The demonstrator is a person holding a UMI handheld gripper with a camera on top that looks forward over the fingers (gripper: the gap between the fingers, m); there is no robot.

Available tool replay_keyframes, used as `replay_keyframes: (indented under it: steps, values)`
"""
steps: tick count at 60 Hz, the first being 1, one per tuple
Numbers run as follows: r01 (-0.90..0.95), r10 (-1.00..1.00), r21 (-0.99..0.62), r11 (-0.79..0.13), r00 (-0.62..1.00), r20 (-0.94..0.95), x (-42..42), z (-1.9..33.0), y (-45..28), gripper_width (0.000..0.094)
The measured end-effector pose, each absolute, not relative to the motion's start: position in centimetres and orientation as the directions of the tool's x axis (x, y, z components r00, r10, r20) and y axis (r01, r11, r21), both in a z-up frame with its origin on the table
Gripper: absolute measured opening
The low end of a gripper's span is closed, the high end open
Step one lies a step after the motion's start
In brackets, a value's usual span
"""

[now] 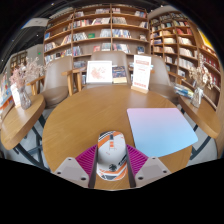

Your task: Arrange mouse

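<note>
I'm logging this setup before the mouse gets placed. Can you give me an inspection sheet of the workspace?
Surface: round wooden table, mostly bare.
Job's things: white and orange mouse between the fingers of the hand-held gripper; light blue mouse pad lies just ahead, off to one side.
Clutter: display cards and a standing sign at the table's far edge.
Grippers: hand-held gripper shut on the mouse, both pink pads against its sides.
Cables: nothing seen.
Surroundings: bookshelves along the walls, another wooden table beside.
</note>
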State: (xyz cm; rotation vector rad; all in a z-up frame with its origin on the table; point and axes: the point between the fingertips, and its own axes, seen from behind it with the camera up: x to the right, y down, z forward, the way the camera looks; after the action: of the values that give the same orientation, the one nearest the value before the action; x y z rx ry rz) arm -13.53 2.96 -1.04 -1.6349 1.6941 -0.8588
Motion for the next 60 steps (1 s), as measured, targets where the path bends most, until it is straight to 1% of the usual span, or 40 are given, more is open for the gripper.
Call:
replay_keyframes:
  steps: [4, 7, 11, 13, 18, 20, 22, 26, 27, 34, 41, 49, 54, 60]
  values:
    - [-0.593, -1.000, -0.805, 0.003, -0.001, -0.003, -13.3, 0.0, 3.3, 0.0446]
    - [-0.567, -0.999, -0.823, 0.040, 0.000, -0.049, -12.8, 1.6, 2.9, 0.0446]
    - [-0.540, -0.999, -0.841, 0.045, -0.006, -0.050, -12.0, 4.4, 1.3, 0.0445]
    - [-0.514, -0.998, -0.856, 0.064, -0.017, -0.065, -11.3, 6.0, 0.2, 0.0445]
    - [-0.462, -0.997, -0.884, 0.075, -0.058, -0.054, -9.4, 9.2, -3.9, 0.0447]
    - [-0.446, -0.995, -0.891, 0.082, -0.080, -0.052, -8.4, 10.1, -6.4, 0.0447]
    - [-0.448, -0.994, -0.891, 0.073, -0.103, -0.030, -7.4, 10.3, -8.1, 0.0447]
    - [-0.454, -0.989, -0.887, 0.084, -0.143, -0.021, -5.8, 9.7, -11.3, 0.0446]
    - [-0.457, -0.989, -0.886, 0.078, -0.146, -0.012, -5.5, 8.9, -12.7, 0.0446]
    - [-0.494, -0.982, -0.866, 0.073, -0.185, 0.023, -4.2, 6.0, -16.5, 0.0445]
    - [-0.547, -0.984, -0.829, 0.113, -0.179, -0.016, -4.5, 2.5, -17.1, 0.0443]
    - [-0.588, -0.987, -0.801, 0.116, -0.157, -0.028, -5.1, -0.7, -16.6, 0.0442]
    - [-0.578, -0.988, -0.811, 0.088, -0.153, 0.002, -5.1, -0.8, -16.6, 0.0453]
    - [-0.592, -0.992, -0.803, 0.062, -0.126, 0.016, -5.3, -0.7, -16.0, 0.0520]
